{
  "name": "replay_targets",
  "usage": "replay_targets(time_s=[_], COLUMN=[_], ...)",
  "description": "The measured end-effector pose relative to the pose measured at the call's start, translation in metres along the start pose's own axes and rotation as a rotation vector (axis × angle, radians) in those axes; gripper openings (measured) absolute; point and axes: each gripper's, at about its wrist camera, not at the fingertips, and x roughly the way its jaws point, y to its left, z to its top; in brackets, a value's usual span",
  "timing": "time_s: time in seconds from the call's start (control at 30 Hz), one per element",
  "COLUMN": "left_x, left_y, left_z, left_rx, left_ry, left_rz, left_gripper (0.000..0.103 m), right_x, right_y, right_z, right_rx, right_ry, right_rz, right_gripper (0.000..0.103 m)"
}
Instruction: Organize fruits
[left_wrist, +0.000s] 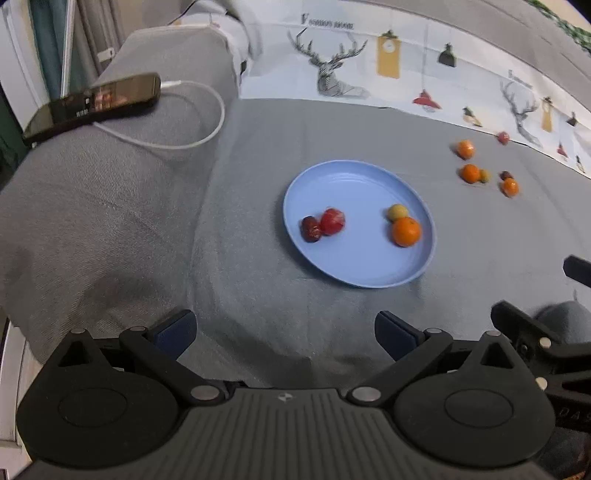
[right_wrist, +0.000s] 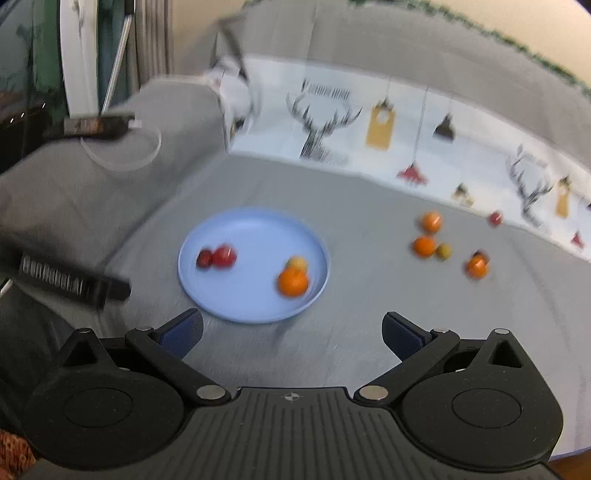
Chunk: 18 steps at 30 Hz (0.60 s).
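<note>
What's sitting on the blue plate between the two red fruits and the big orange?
Nothing: in the left wrist view, bare plate separates the red fruits from the orange; a small yellowish fruit touches the orange's far side.

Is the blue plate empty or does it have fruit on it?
Not empty. The plate holds four fruits: a date touching a red fruit, and a yellow fruit touching an orange. More fruit lies outside it.

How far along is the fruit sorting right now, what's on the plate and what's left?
Done: the blue plate holds four fruits, a dark red one, a red one, a yellow one and an orange. In hand: nothing; the left tool and right tool are open and empty. Left: six loose fruits, including three oranges, beyond the plate.
</note>
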Motion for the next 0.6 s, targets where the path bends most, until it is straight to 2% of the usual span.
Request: replay_targets(time_s=[0.17, 0.37, 0.6], left_x=[-0.039, -0.068, -0.094], left_y=[-0.006, -0.015, -0.016], left_z=[-0.012, -0.027, -0.038], left_rx=[0.013, 0.021, 0.022], left_ry=[-0.106, -0.155, -0.218], left_rz=[-0.012, -0.023, -0.012], left_gripper=[0.103, 0.103, 0.103], right_x=[-0.033, -0.073, -0.091], right_y=[0.007, 0.017, 0.019], right_z=[-0.009, -0.020, -0.023], right_rx=[-0.027, -0.075, -0.082], right_ry=[-0.070, -0.161, -0.212], right_rz=[-0.014, -0.035, -0.041], right_gripper=[0.102, 0.102, 0.102])
